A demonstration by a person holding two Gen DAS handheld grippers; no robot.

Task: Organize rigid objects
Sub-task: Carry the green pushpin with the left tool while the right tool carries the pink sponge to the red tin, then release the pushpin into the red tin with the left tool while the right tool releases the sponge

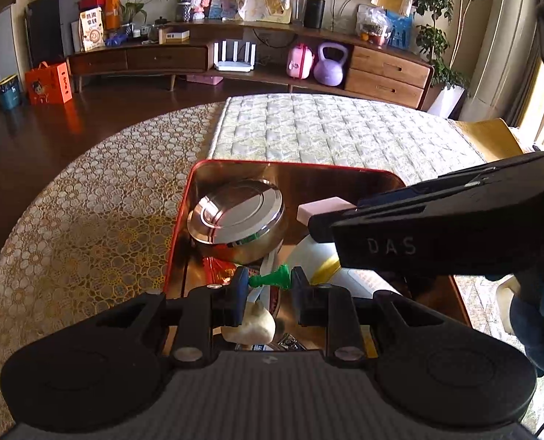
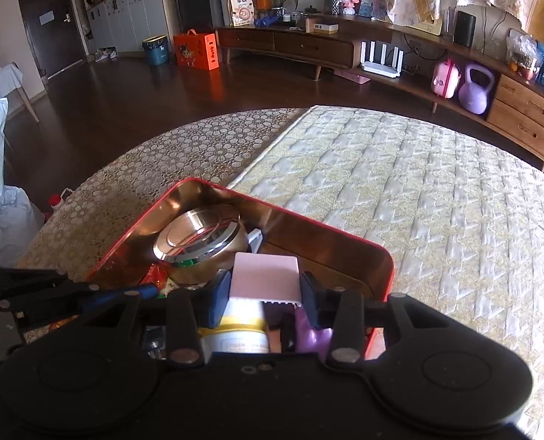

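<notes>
Tongs on the left gripper (image 1: 269,281) pinch a little green game piece (image 1: 270,278) lying sideways between the pads. The right gripper (image 2: 265,286) squeezes a pink block (image 2: 264,275). Both things hang over the red tin tray (image 1: 178,227). At 11 o'clock from the green piece sits a shiny round metal tin (image 1: 235,216). The tray rests on a gold tablecloth (image 1: 88,201).
</notes>
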